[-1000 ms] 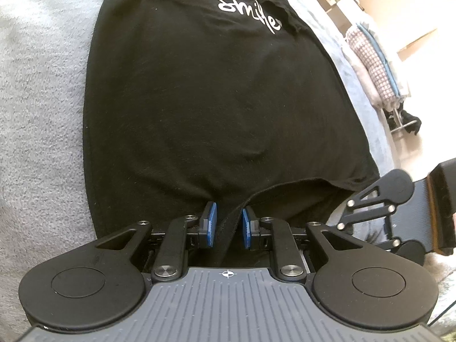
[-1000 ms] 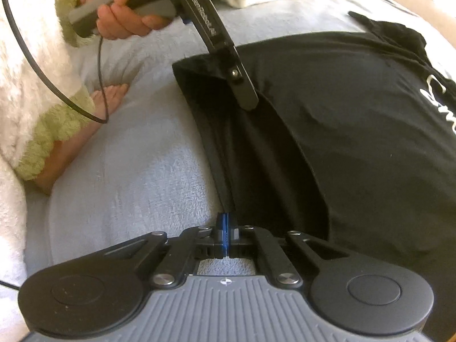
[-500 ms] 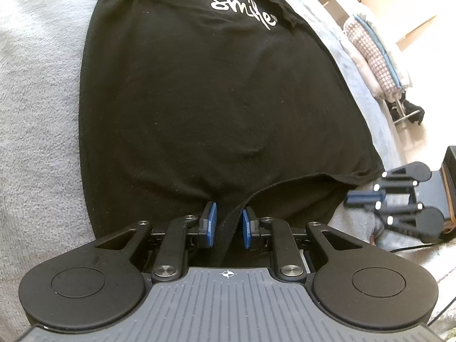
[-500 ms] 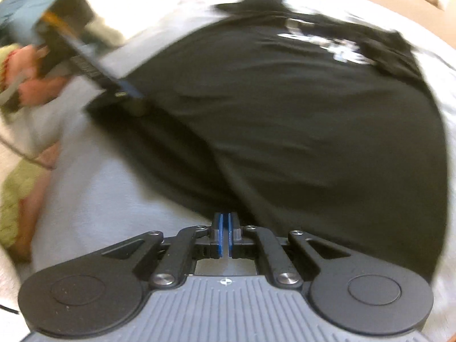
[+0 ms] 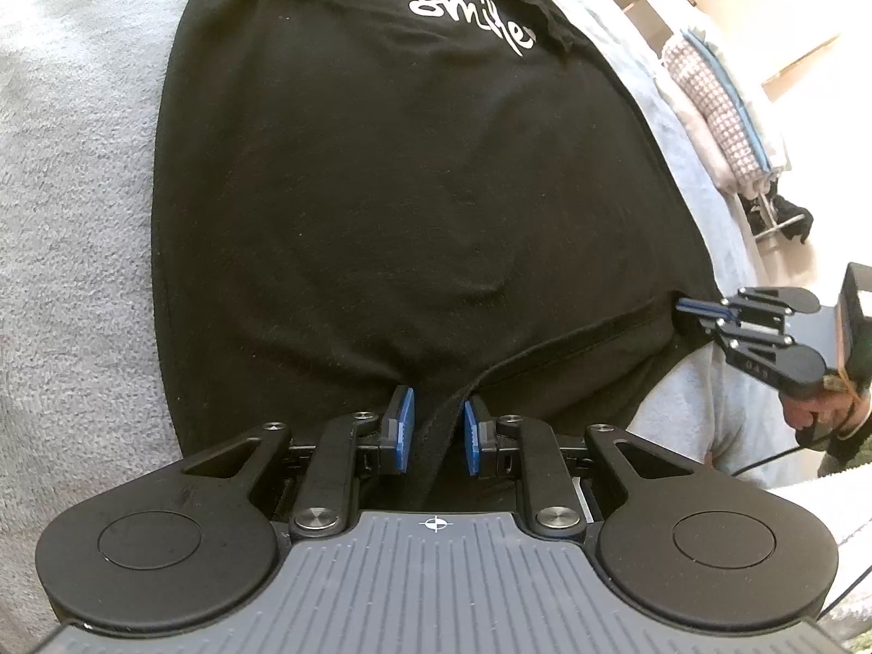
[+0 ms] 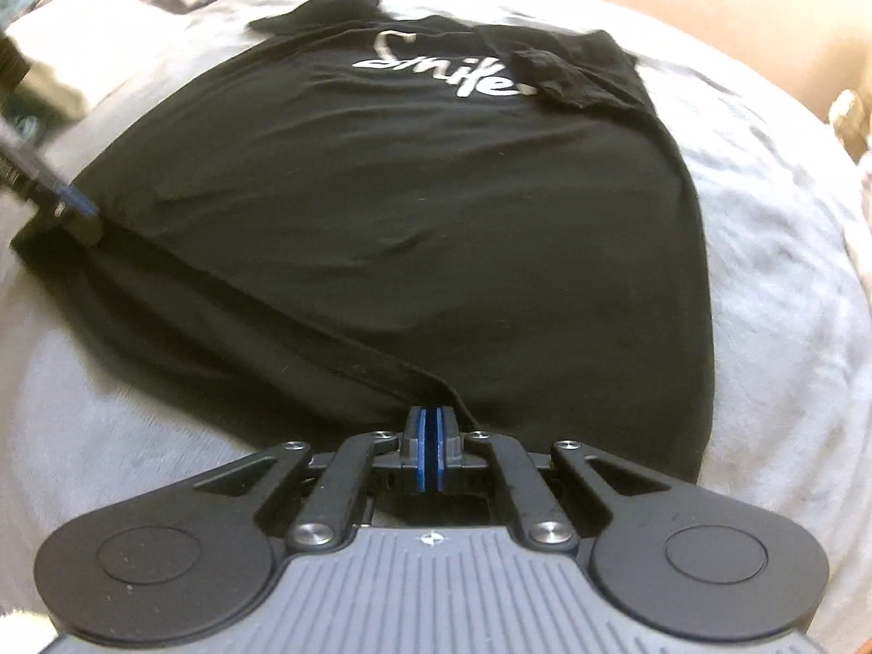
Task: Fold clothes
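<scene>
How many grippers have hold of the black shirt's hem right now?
2. The left gripper has a bunched fold of the black shirt hem between its pads; the right gripper is shut on the hem's other end.

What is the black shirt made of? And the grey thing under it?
Shirt: looks like thin, matte knit cotton; it drapes and wrinkles softly, with white printed lettering. Blanket: looks like fuzzy fleece, judging by its nubbly pile. The exact fibres can't be told.

— What is the supporting surface?
— A bed covered by a grey fleece blanket [image 5: 71,229].
— What lies directly on it?
— One black T-shirt [image 5: 392,191], spread flat, white lettering [image 6: 444,73] at the far end.
</scene>
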The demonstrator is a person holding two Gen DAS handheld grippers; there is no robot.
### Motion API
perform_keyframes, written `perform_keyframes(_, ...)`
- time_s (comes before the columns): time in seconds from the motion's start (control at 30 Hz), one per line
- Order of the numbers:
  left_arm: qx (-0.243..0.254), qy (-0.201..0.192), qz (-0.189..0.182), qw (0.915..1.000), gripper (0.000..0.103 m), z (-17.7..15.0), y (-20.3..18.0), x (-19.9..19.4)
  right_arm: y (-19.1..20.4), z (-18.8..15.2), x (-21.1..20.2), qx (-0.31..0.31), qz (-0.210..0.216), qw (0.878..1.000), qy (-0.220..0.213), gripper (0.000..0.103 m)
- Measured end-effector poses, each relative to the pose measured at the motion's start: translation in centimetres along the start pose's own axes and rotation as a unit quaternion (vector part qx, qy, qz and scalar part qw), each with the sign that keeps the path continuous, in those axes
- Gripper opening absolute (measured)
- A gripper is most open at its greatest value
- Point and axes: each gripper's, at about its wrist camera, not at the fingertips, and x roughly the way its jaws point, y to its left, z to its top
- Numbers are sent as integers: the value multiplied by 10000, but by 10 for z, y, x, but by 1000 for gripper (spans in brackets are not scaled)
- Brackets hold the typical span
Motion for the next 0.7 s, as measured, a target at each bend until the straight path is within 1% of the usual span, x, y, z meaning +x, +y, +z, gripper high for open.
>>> perform_keyframes(0.07, -13, 4, -7, 10000, 19, 0, 1, 0, -5, -1, -7, 158, 49, 9999, -7, 3)
perform_keyframes(0.17, -91, 18, -39, 9999, 19, 1, 3, 0, -8, -5, -19, -28, 107, 9999, 43, 8)
perform_keyframes(0.2, -102, 23, -44, 9999, 19, 1, 3, 0, -9, -7, -23, -92, 127, 9999, 59, 15)
perform_keyframes(0.23, -103, 27, -46, 9999, 19, 1, 3, 0, -7, -8, -26, -246, 205, 9995, 75, 26)
perform_keyframes(0.3, -94, 34, -45, 9999, 19, 1, 3, 0, 5, -10, -31, -706, 308, 9970, 20, 37)
perform_keyframes(0.4, -117, 36, -54, 9999, 19, 2, 4, 1, 27, -16, -31, -1523, 462, 9873, -3, 37)
perform_keyframes(0.47, -124, 28, -58, 9999, 19, 2, 4, 0, 37, -21, -25, -2012, 399, 9787, 10, 35)
perform_keyframes(0.5, -122, 25, -59, 9999, 19, 1, 4, 0, 41, -23, -22, -2230, 368, 9741, 32, 32)
perform_keyframes(0.7, -115, 31, -53, 9999, 19, 2, 3, 1, 56, -33, -8, -3252, 252, 9452, 120, 29)
